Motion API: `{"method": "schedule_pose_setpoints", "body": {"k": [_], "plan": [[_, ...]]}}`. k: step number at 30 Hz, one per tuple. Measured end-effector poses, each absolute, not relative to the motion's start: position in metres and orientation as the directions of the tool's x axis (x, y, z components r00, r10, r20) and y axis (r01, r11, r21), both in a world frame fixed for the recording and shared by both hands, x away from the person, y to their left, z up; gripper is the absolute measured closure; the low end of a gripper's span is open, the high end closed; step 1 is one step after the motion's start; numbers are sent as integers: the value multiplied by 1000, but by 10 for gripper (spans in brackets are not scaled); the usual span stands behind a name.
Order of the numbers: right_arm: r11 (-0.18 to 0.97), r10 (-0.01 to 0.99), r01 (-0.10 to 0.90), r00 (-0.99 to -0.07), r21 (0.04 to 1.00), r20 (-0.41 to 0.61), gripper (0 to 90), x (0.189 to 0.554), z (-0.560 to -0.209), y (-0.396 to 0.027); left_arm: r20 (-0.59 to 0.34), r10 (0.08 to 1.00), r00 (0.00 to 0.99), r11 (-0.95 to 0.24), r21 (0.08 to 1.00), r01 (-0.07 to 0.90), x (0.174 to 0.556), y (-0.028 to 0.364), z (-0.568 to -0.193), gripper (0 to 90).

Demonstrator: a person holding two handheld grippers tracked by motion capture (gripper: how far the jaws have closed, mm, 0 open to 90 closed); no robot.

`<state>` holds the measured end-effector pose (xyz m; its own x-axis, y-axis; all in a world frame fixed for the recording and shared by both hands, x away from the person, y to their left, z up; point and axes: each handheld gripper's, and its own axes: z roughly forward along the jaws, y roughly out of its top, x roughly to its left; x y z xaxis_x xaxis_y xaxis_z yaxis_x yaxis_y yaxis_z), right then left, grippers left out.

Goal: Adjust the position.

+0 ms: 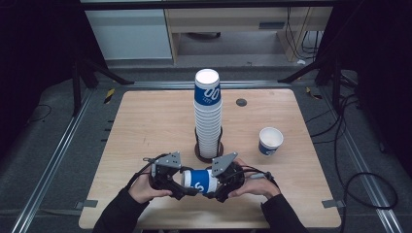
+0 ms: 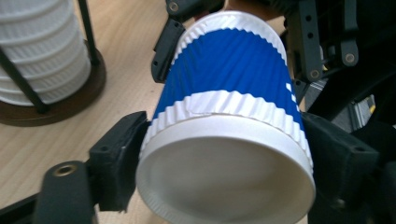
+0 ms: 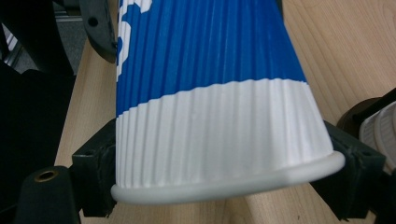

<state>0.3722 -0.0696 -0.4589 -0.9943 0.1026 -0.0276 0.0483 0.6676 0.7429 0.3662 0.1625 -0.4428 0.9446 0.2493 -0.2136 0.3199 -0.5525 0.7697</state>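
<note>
— What do we see on the table (image 1: pixel 145 126)?
— A tall cup stack (image 1: pixel 208 114) at 12 o'clock, a lone cup (image 1: pixel 270 141) at 3.
— And nearest us?
— Our left gripper (image 1: pixel 180 190) and right gripper (image 1: pixel 214 190) both pinch one blue cup (image 1: pixel 198 180) lying sideways. Up close we see its ribs.

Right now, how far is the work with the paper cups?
Looks done: one single cup stands upright, alone, on the table's right side. In hand: the left gripper and right gripper both clamp a blue and white cup, held sideways. Left: the tall stack waits in its holder. The goal itself I cannot tell.
</note>
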Motion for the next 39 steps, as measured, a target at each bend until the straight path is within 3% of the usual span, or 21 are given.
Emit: {"method": "schedule_pose_setpoints", "body": {"k": [10, 16, 25, 30, 39], "plan": [[668, 102, 49, -994, 743, -26, 139, 372, -460, -70, -206, 236, 950, -561, 769, 306, 366, 162, -443, 245], [628, 128, 75, -992, 775, -8, 80, 375, -454, -76, -183, 256, 949, -542, 786, 298, 367, 168, -438, 245], [448, 239, 148, -970, 882, 42, 70, 385, -431, -106, -162, 341, 926, -377, 879, 292, 375, 192, -424, 243], [361, 267, 189, -959, 913, 93, 70, 391, -430, -114, -179, 340, 923, -277, 919, 280, 374, 194, -424, 243], [324, 185, 207, -971, 923, 153, 74, 390, -434, -110, -186, 286, 940, -248, 933, 260, 368, 184, -426, 244]]}}
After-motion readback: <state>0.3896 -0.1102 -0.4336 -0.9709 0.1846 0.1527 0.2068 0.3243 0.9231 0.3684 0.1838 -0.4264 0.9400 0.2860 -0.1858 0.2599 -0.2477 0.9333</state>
